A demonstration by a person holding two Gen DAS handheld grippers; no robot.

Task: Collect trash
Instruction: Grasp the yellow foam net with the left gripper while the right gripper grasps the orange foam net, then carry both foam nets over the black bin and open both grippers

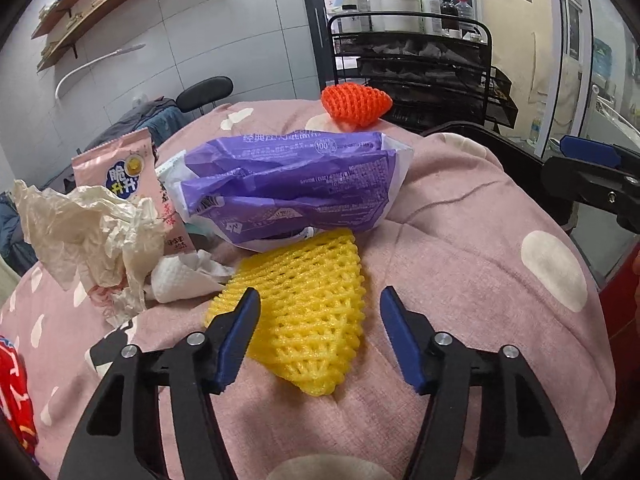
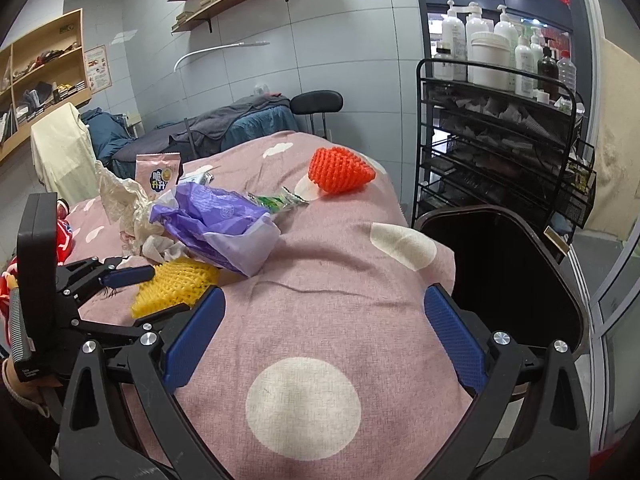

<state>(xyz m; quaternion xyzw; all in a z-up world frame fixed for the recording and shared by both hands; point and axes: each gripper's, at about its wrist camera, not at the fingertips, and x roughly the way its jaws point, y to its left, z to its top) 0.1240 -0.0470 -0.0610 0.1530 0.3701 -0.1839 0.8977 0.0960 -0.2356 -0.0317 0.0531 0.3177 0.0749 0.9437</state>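
Trash lies on a pink dotted blanket (image 1: 460, 264). My left gripper (image 1: 319, 294) stands open around a yellow foam net (image 1: 308, 320); its left pad touches the net's edge and the right pad is clear of it. Behind the net lie a purple plastic bag (image 1: 288, 184), a pink snack packet (image 1: 128, 176), crumpled paper (image 1: 80, 232), a white tissue (image 1: 180, 276) and an orange foam net (image 1: 356, 106). My right gripper (image 2: 324, 293) is open over bare blanket, holding nothing. A green wrapper (image 2: 280, 202) lies beyond the purple bag (image 2: 216, 224).
A dark open bin (image 2: 500, 272) stands off the blanket's right edge. Behind it is a black wire cart (image 2: 500, 140) with bottles on top. A red patterned item (image 1: 12, 392) lies at the left. A black chair (image 2: 316, 104) and shelves are at the back.
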